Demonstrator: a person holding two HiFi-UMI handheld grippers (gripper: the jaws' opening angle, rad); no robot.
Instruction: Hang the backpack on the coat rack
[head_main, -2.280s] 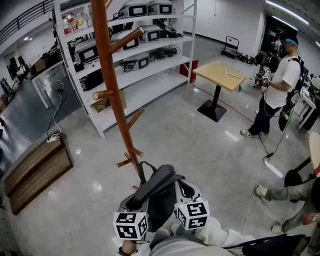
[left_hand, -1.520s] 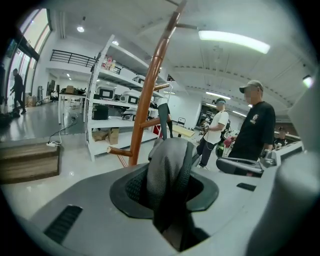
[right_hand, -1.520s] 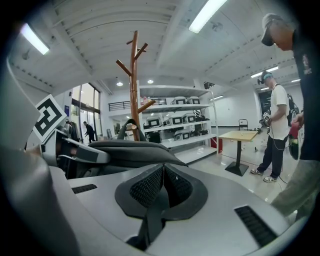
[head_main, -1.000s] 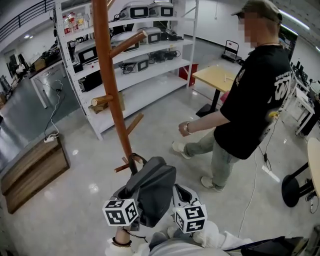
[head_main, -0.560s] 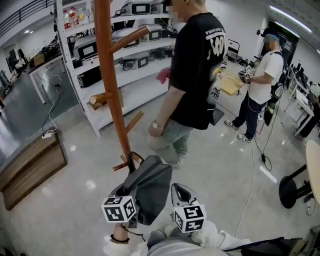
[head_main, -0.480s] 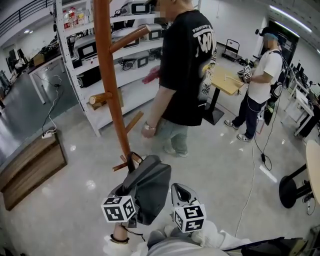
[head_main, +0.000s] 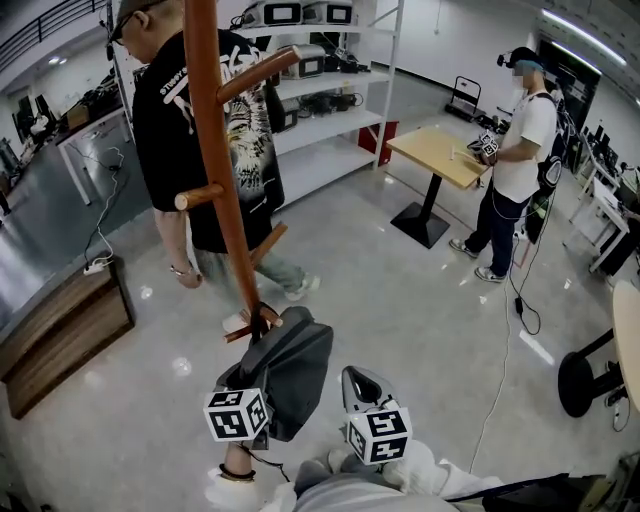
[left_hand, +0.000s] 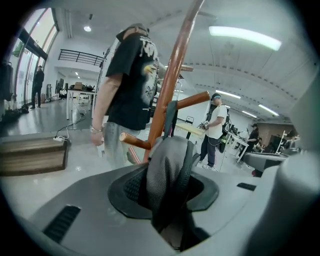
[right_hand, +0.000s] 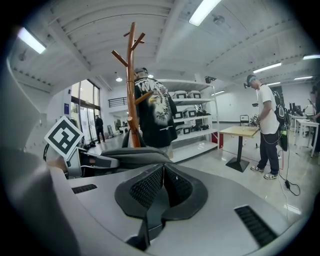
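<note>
Head view: backpack (head_main: 288, 365) is hanging low beside the rack (head_main: 213, 170), its loop (head_main: 262, 320) sitting at the lowest peg (head_main: 238, 333); I can't tell if it's fully over. My left gripper (left_hand: 167, 167) is clamping a fold of the bag. My right gripper (right_hand: 162, 175) is idling, jaws together, empty. Risk if I'm letting go now: the loop sliding off that short peg, or the passer-by (head_main: 190, 130) bumping the rack. Left gripper view is showing my grip, which the head view is hiding.
</note>
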